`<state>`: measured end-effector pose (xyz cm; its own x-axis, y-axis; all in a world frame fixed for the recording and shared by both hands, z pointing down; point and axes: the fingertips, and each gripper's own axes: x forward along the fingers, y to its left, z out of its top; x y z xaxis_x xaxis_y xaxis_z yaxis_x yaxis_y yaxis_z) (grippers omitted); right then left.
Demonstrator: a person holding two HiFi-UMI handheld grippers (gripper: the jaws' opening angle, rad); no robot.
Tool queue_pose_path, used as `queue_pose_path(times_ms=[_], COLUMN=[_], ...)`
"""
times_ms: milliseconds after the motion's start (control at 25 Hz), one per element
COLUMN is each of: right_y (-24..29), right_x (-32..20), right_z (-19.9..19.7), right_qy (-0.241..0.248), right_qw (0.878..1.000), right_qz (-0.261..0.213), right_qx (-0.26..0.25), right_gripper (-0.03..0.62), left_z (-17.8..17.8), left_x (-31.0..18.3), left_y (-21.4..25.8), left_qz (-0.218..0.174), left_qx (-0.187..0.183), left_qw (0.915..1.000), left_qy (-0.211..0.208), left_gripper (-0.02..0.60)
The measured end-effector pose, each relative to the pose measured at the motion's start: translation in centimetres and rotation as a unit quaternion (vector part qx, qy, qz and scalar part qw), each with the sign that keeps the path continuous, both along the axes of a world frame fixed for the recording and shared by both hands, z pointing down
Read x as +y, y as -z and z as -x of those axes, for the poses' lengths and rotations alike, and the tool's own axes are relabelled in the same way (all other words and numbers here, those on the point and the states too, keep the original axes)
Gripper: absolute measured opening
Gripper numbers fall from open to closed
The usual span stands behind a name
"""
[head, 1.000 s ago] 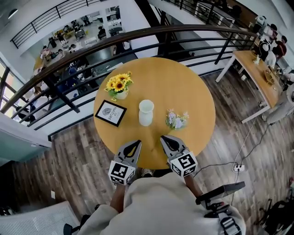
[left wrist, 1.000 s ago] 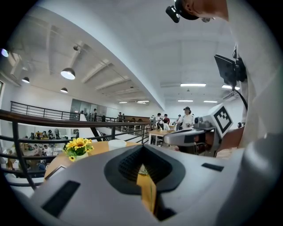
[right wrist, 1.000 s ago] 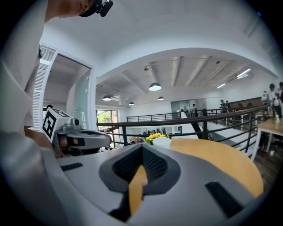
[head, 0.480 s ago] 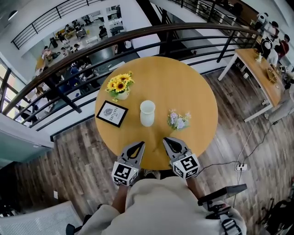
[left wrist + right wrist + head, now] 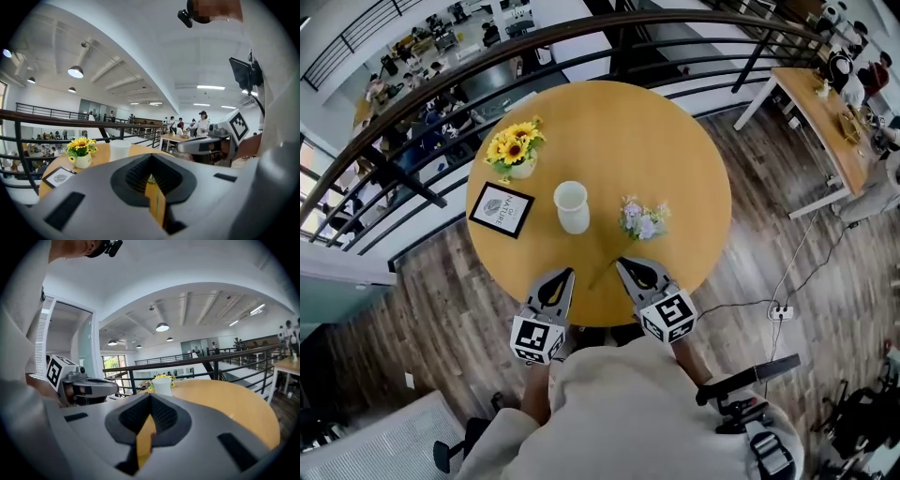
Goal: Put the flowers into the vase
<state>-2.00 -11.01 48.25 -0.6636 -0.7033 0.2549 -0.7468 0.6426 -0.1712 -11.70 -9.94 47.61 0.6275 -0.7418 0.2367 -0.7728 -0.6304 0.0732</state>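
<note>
A white vase (image 5: pixel 572 206) stands upright near the middle of the round wooden table (image 5: pixel 675 141). To its right lies a small bunch of pale flowers (image 5: pixel 639 219), its stem running toward the near edge. My left gripper (image 5: pixel 565 274) and right gripper (image 5: pixel 622 264) hover side by side over the near rim, both shut and empty, apart from the flowers. In the left gripper view the shut jaws (image 5: pixel 151 157) point at the vase (image 5: pixel 119 149). In the right gripper view the shut jaws (image 5: pixel 151 396) also face the vase (image 5: pixel 162 385). The gripper bodies hide the flowers in both gripper views.
A pot of sunflowers (image 5: pixel 514 150) and a black-framed picture (image 5: pixel 502 208) sit left of the vase. A dark railing (image 5: pixel 441 84) curves behind the table. A second table (image 5: pixel 830 122) stands at the right. Cables and a power strip (image 5: pixel 780 311) lie on the wood floor.
Both grippers have edged a little forward over the table's near rim. The head view has shifted, so the table sits higher and further left in the picture.
</note>
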Motion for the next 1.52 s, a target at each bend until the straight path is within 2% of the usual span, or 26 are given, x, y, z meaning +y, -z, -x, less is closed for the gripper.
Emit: queue_pose_path(times_ms=[360, 720, 840, 960, 1000, 1080, 1120, 1240, 1520], right_y=[-4.3, -8.7, -10.6, -13.1, -14.0, -15.8, -16.6, -18.6, -19.9], right_x=[1.2, 2.9, 3.3, 3.4, 3.3, 3.2, 3.2, 2.7, 0.7], right_z=[-2.1, -2.7, -3.6, -4.9, -5.2, -5.5, -5.6, -6.0, -6.2], right_qy=[0.011, -0.003, -0.022, -0.053, -0.061, -0.069, -0.073, -0.094, -0.114], right_qw=[0.998, 0.991, 0.985, 0.969, 0.961, 0.944, 0.936, 0.923, 0.929], right_qz=[0.065, 0.13, 0.169, 0.236, 0.261, 0.308, 0.327, 0.356, 0.346], right_qx=[0.0, 0.005, -0.004, -0.05, -0.068, -0.098, -0.109, -0.11, -0.06], right_gripper=[0.009, 0.009, 0.009, 0.021, 0.071, 0.232, 0.271, 0.293, 0.293], left_z=[-1.3, -2.0, -2.4, -2.9, -3.0, -3.1, -3.1, -2.9, -1.9], left_x=[0.1, 1.1, 1.3, 1.0, 0.9, 0.6, 0.4, 0.0, -1.2], left_y=[-2.4, -5.9, -6.4, -6.5, -6.5, -6.4, -6.3, -6.2, -6.1], left_qz=[0.038, 0.09, 0.1, 0.102, 0.102, 0.102, 0.102, 0.102, 0.104], left_qx=[-0.006, -0.007, -0.007, -0.007, -0.007, -0.007, -0.008, -0.01, -0.011], left_qw=[0.999, 0.9958, 0.995, 0.9948, 0.9948, 0.9948, 0.9948, 0.9947, 0.9943], left_qy=[0.024, 0.01, 0.005, 0.002, 0.003, 0.005, 0.006, 0.009, 0.021], left_gripper=[0.008, 0.008, 0.008, 0.008, 0.008, 0.006, 0.006, 0.006, 0.006])
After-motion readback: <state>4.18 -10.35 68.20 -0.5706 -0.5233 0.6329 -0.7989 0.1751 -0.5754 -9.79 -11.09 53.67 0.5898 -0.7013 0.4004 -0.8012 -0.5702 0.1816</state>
